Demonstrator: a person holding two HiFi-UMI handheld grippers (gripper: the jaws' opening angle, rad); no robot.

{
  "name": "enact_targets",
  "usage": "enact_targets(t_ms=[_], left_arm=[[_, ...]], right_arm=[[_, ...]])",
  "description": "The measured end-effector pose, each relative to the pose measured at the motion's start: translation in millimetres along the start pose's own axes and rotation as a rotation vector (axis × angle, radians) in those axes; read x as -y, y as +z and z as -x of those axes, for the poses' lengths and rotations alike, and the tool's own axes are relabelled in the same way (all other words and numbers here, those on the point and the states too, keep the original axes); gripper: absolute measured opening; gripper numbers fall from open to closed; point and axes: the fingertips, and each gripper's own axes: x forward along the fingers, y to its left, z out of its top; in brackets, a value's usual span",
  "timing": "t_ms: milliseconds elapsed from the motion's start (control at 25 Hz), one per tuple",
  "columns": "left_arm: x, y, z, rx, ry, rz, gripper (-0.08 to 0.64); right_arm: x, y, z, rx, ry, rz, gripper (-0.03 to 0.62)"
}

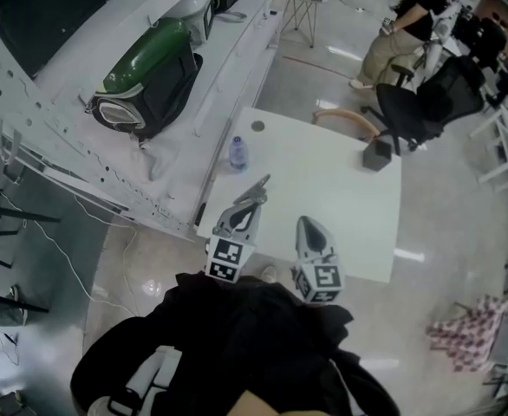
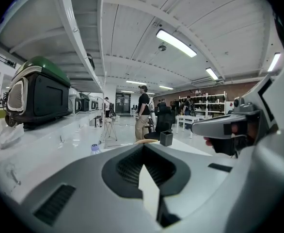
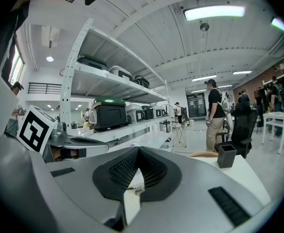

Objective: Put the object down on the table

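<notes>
A clear water bottle point(image 1: 237, 153) with a bluish cap stands upright on the white table point(image 1: 341, 206), near its left edge. In the left gripper view the bottle point(image 2: 95, 148) shows just over the left jaw. My left gripper point(image 1: 262, 183) hovers over the table's near left part, a little short of the bottle, shut and empty point(image 2: 144, 147). My right gripper point(image 1: 309, 224) is held beside it over the near edge, jaws together with nothing in them point(image 3: 137, 152). Each gripper sees the other at its side: the right gripper point(image 2: 224, 128) and the left gripper point(image 3: 79, 143).
A dark square cup point(image 1: 377, 154) stands at the table's far right, also visible ahead point(image 2: 166, 138) point(image 3: 226, 156). A wooden chair back point(image 1: 348, 120) and a black office chair point(image 1: 419, 111) sit behind the table. A long white shelf unit point(image 1: 107, 146) with a green-and-black case point(image 1: 150, 76) runs along the left. A person point(image 1: 406, 29) stands beyond.
</notes>
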Motion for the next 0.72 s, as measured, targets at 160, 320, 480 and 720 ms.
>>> enact_targets(t_ms=[160,320,480,720], left_arm=[[-1.4,-0.1,3.3,0.009,0.006,0.008,0.002],[-1.7,-1.2,6.4,0.010,0.010,0.007,0.002],[-2.2,-1.6,9.0,0.014,0.016,0.005,0.003],[-2.6,-1.3,10.4,0.019,0.015,0.000,0.003]], right_arm=[[-9.3,3.7,-0.7,0.000,0.021,0.043,0.002],[-9.0,2.0,-1.8,0.009,0.010,0.061,0.002],[-5.7,2.1,-1.3,0.016,0.006,0.061,0.002],[-7.8,2.8,-1.4,0.025,0.009,0.034,0.002]])
